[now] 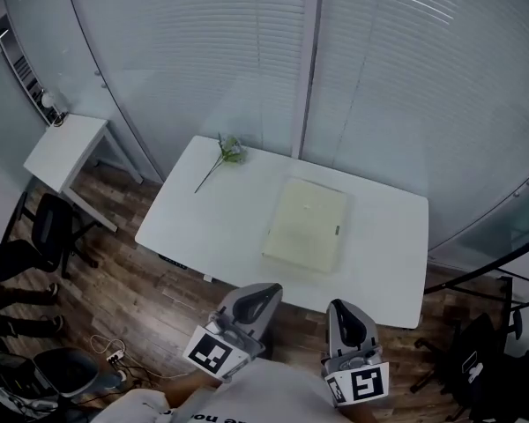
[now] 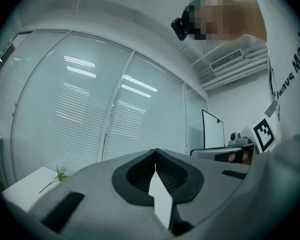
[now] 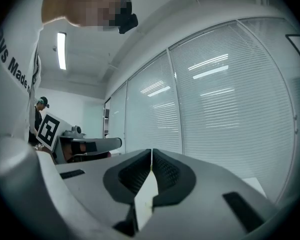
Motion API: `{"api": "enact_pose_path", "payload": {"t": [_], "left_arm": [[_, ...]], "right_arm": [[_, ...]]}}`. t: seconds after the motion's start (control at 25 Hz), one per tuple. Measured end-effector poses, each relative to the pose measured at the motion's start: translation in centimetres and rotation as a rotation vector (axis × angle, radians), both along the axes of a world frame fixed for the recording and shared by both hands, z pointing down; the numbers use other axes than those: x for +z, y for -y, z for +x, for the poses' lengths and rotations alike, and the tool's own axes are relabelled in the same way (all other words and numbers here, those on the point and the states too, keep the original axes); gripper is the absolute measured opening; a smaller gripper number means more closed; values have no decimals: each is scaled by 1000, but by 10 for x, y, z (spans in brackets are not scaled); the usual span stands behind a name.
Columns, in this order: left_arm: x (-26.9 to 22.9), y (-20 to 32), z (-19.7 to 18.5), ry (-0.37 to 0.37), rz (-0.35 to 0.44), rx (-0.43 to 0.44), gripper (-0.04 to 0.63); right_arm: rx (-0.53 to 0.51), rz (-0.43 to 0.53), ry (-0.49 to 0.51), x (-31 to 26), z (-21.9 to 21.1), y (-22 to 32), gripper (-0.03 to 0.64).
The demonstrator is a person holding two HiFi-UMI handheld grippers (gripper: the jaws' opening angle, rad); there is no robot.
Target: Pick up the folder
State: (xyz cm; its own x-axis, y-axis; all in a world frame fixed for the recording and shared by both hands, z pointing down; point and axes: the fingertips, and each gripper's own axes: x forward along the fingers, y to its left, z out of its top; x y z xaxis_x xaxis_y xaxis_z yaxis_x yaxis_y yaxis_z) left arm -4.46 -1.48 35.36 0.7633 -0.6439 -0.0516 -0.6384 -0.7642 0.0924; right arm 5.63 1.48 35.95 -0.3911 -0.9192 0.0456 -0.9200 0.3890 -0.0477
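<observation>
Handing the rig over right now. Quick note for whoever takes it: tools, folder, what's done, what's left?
Left tool: shut, nothing between its jaws, held level on the near side of the table, short of its edge.
Right tool: shut and empty too, beside the left one.
Folder: pale, lying flat on the white table, right of centre, untouched.
Flower sprig: near the far left corner, apart from the folder.
Done: nothing yet.
Left: open a tool, reach the folder, probably at its near edge, grip it and lift.
</observation>
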Motion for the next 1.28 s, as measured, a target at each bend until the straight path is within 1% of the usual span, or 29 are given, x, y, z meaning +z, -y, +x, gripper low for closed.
{"api": "enact_pose_path", "payload": {"t": [0.08,0.24,0.44,0.64,0.72,0.92,1.04,1.28], "left_arm": [[1,28,-5,4,-10,12,9],[2,78,-14,15,-54,40,9],[2,142,-21,6,-61,60,9],[6,189,-23,0,-69,76,9],[6,201,-22,-5,-68,80,9],[10,217,-17,-26,-37,90,9],[13,221,-10,-12,-76,83,9],[15,225,4,6,-94,68,9]], "right_arm": [[6,1,-1,-1,-7,29,14],[12,5,-4,-1,-22,82,14],[29,7,-12,-4,-32,145,14],[52,3,-22,-2,-32,191,14],[61,0,-24,-2,-31,201,14],[84,-15,-26,2,-21,214,14],[81,-20,-33,4,-12,219,14],[68,-22,-32,4,3,221,14]]}}
